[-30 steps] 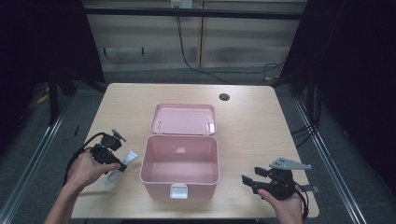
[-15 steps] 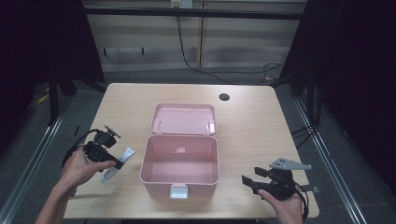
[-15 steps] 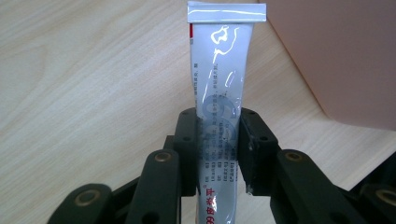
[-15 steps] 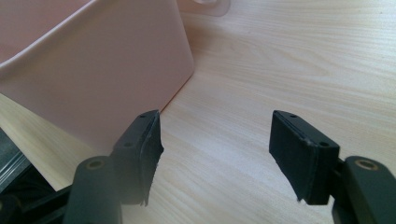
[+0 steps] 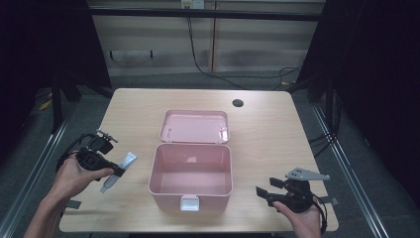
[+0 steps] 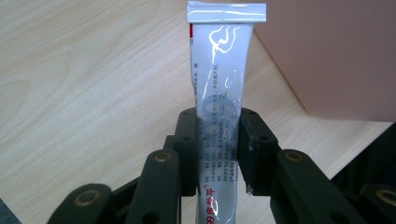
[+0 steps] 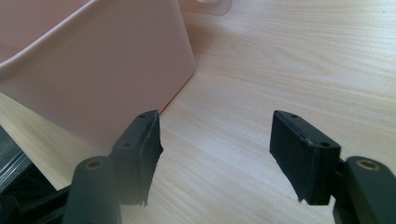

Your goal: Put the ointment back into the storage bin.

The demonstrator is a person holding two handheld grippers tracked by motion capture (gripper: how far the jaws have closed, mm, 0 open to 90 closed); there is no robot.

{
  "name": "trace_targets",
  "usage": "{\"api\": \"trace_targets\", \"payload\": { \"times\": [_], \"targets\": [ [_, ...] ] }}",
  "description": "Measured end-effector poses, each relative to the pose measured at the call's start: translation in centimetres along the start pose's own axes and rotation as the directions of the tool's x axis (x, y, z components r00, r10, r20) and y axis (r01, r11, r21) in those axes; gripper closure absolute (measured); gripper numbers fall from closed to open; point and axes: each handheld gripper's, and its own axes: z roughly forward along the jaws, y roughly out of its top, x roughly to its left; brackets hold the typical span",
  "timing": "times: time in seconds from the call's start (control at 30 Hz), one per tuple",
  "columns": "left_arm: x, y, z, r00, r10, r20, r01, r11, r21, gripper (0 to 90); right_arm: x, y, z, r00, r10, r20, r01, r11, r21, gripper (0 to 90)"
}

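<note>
- Now the left gripper (image 5: pixel 115 171) pinches a silvery-white tube (image 5: pixel 119 171) across its printed body, a black pad on either side, as the left gripper view shows (image 6: pixel 218 154).
- Beyond those jaws the tube's flat crimped end (image 6: pixel 227 11) points away from the gripper, clear of the wooden table (image 6: pixel 84 79) below it.
- Just past that crimped end, off to one side, stands the outer wall of the pink storage box (image 6: pixel 336 56); tube and box are near but apart.
- From the high view, the open box (image 5: pixel 190 173) sits between the two grippers, its lid (image 5: pixel 194 127) laid back flat on the far side, and a white latch (image 5: pixel 190 203) on its near wall.
- Meanwhile the right gripper (image 5: pixel 261 192) hovers low beside the box's other side, its jaws spread with only bare tabletop (image 7: pixel 280 60) between them; they have just been opening a little further.
- Ahead of its one jaw rises a rounded corner of the pink box (image 7: pixel 93 70), close but not touched.
- A grey three-cornered plate (image 5: pixel 306 174) sits atop that gripper.
</note>
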Motion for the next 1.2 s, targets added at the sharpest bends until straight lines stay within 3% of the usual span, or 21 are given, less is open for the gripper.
{"api": "trace_targets", "payload": {
  "times": [0.4, 0.67, 1.0, 1.2],
  "targets": [
    [0.0, -0.2, -1.7, 0.9998, 0.012, 0.013, -0.012, 0.9998, -0.019, 71.2, 0.0, 0.0, 0.1, 1.0000, 0.002, -0.006, -0.002, 1.000, 0.002, 33.5],
    [-0.2, -0.2, -3.0, 0.9986, 0.048, 0.023, -0.048, 0.9984, -0.032, 71.2, 0.0, 0.0, 0.1, 0.9999, 0.003, -0.010, -0.003, 1.000, 0.007, 33.5],
    [-1.5, 0.6, -4.7, 0.9936, 0.109, 0.032, -0.107, 0.9927, -0.056, 71.2, 0.0, 0.0, 0.1, 0.9999, 0.003, -0.010, -0.003, 1.000, 0.006, 33.0],
    [-2.6, 1.1, -5.5, 0.9898, 0.142, 0.008, -0.141, 0.9884, -0.055, 71.2, 0.0, 0.0, 0.1, 1.0000, 0.002, -0.008, -0.002, 1.000, 0.006, 32.2]
  ]
}}
